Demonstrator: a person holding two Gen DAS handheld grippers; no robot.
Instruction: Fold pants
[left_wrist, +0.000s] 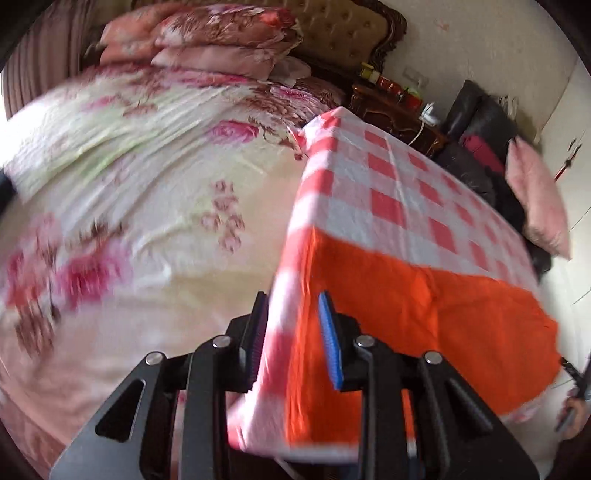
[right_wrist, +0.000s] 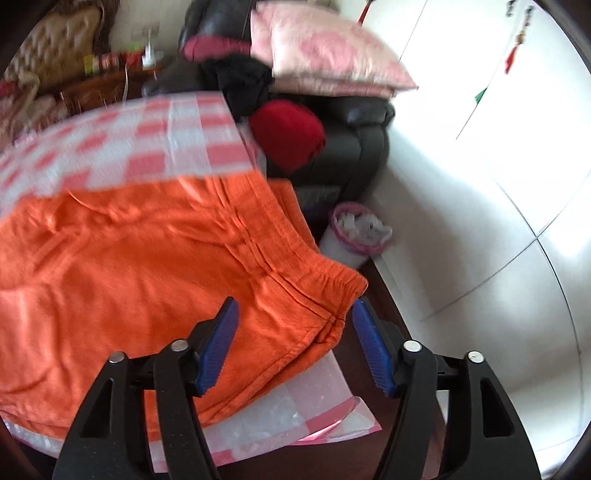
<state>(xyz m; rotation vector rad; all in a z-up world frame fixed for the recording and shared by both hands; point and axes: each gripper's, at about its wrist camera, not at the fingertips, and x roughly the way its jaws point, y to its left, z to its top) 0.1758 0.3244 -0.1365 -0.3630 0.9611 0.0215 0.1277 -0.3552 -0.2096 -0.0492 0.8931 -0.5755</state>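
Note:
Orange pants (left_wrist: 424, 314) lie spread on a table covered with a red-and-white checked cloth (left_wrist: 388, 184). In the left wrist view my left gripper (left_wrist: 291, 314) hovers over the table's near left corner. The pants' edge and the hanging cloth show between its blue pads (left_wrist: 328, 332), which stand apart and do not press on them. In the right wrist view the pants (right_wrist: 147, 277) fill the left half. Their elastic waistband corner (right_wrist: 332, 284) lies at the table's right edge. My right gripper (right_wrist: 295, 325) is open wide just in front of that corner and holds nothing.
A bed with a floral sheet (left_wrist: 147, 184) and stacked pillows (left_wrist: 221, 37) lies left of the table. Behind it are a wooden nightstand (left_wrist: 388, 103) and a dark armchair (right_wrist: 362, 147) piled with clothes and a pink pillow (right_wrist: 325, 55). A pink-rimmed bin (right_wrist: 358, 232) stands on the floor by white doors (right_wrist: 498, 147).

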